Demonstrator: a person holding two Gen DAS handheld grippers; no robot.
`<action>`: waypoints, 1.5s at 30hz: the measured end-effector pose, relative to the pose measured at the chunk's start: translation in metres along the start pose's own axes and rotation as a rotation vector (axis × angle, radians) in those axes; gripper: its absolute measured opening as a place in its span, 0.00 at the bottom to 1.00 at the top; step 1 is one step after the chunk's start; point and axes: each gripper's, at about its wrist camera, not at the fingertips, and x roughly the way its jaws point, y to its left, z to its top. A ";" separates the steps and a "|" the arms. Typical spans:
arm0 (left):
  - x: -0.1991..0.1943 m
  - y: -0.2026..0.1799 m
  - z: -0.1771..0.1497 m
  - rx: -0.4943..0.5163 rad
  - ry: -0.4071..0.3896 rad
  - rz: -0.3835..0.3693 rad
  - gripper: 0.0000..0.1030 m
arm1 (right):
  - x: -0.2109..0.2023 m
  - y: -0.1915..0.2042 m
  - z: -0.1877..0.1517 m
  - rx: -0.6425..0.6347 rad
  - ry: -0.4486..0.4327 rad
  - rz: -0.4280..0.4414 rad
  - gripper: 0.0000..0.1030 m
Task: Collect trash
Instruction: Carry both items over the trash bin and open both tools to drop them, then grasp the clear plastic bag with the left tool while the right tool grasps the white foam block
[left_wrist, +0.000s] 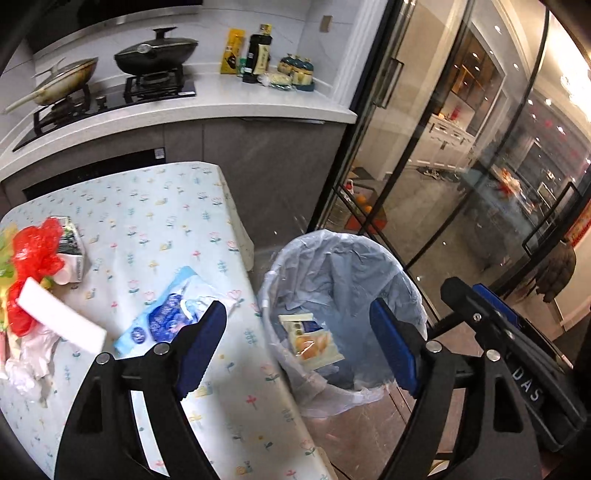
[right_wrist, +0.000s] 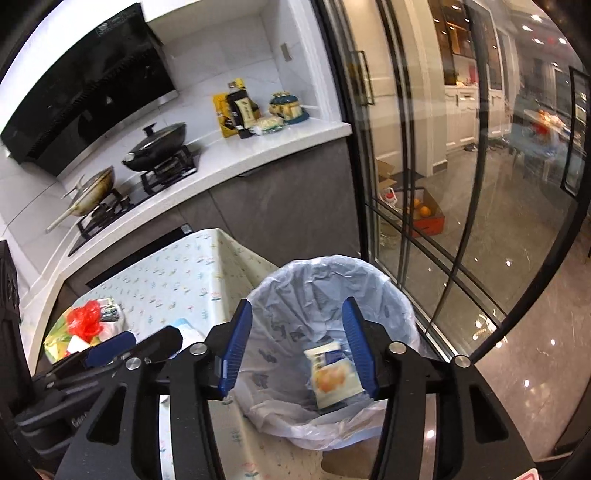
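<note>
A bin (left_wrist: 343, 266) lined with a pale blue bag (right_wrist: 325, 288) stands on the floor beside the table. A snack packet (left_wrist: 312, 341) with an orange picture lies inside it, blurred in the right wrist view (right_wrist: 334, 373). My left gripper (left_wrist: 297, 306) hangs open over the bin's near rim and the table edge, nothing between its blue pads. My right gripper (right_wrist: 297, 304) is open above the bin, its pads apart from the packet below. On the table lie a blue-and-white wrapper (left_wrist: 166, 314), a white block (left_wrist: 59, 317), a red plastic bag (left_wrist: 35, 251) and a carton (left_wrist: 72, 247).
The table (left_wrist: 159, 221) has a floral cloth; crumpled white plastic (left_wrist: 29, 358) lies at its left. Behind it runs a counter (left_wrist: 229, 107) with a stove, pans and bottles. Glass sliding doors (right_wrist: 424, 184) stand close to the bin's right.
</note>
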 end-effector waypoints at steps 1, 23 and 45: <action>-0.005 0.006 -0.001 -0.009 -0.008 0.011 0.74 | -0.001 0.006 -0.001 -0.011 -0.001 0.004 0.51; -0.098 0.200 -0.044 -0.253 -0.048 0.252 0.85 | 0.008 0.166 -0.061 -0.259 0.103 0.191 0.57; -0.084 0.321 -0.110 -0.367 0.095 0.280 0.88 | 0.096 0.279 -0.095 -0.456 0.207 0.220 0.63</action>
